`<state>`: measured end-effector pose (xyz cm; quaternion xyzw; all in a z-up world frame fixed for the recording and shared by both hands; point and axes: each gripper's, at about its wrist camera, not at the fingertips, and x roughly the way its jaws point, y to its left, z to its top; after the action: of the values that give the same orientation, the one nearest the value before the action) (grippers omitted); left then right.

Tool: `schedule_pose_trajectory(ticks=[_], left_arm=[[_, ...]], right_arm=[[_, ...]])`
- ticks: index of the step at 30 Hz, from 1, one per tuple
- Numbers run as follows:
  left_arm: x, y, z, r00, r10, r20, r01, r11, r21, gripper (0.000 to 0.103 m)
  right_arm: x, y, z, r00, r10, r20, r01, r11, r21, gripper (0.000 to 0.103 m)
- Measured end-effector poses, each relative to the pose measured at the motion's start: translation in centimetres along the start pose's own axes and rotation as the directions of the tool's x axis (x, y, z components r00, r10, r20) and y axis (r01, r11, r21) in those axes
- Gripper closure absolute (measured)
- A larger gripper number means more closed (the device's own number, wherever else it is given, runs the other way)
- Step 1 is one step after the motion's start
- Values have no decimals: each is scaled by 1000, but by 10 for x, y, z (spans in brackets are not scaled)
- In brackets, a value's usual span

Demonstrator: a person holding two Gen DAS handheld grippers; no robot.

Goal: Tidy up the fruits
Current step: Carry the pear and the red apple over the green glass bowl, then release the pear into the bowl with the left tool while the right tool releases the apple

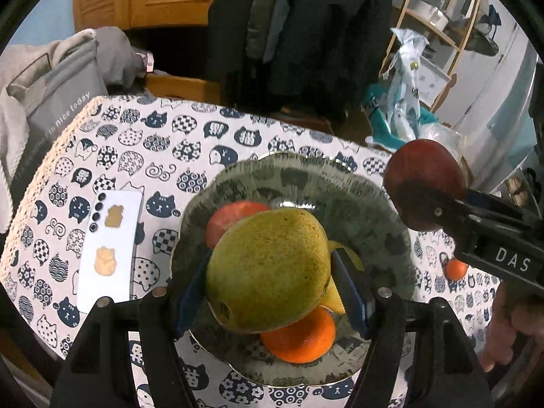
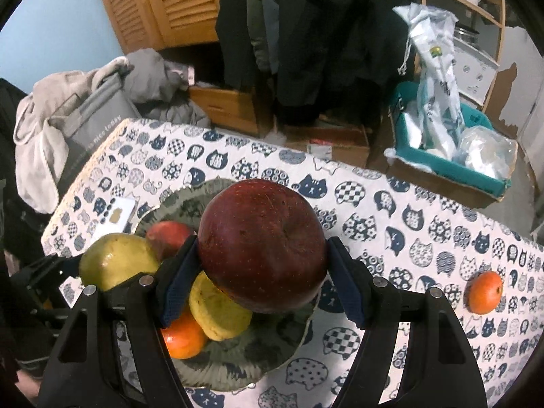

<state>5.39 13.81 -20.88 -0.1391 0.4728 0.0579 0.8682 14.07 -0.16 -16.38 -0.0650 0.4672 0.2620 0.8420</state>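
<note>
Both fruits are hanging above the plate (image 2: 238, 374), which is already holding an orange (image 2: 182, 338), a yellow fruit (image 2: 217, 309) and a red fruit (image 2: 166, 234), so the risk is a crowded landing: either piece, let go onto that rounded pile, may well be rolling over the plate's rim onto the table (image 2: 408, 210). The left gripper (image 1: 268, 265) is holding its jaws partly open, clamping the green mango (image 1: 268, 268) over the plate. The right gripper (image 2: 261, 248) is likewise gripping the dark red apple (image 2: 261, 244) between half-spread jaws. One small orange fruit (image 2: 484, 292) is lying well apart from the plate.
</note>
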Motion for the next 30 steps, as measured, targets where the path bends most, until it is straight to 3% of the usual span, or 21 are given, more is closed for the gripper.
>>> schedule_pose_trajectory(ticks=[7,15,30], left_arm=[[21,-2,-8,999,6,-50,-5,1000,21,31],[23,0,-6,999,-11,-51,11,1000,12,31],[-2,26,3,1000,-21,10,22,996,-85,19]], right_arm=[[18,-2,-5,999,6,-41,-5,1000,26,29],[25,-3,-6,998,16,-58,-14,999,35,29],[58,2,-6,988,70,-139,-60,995,77,29]])
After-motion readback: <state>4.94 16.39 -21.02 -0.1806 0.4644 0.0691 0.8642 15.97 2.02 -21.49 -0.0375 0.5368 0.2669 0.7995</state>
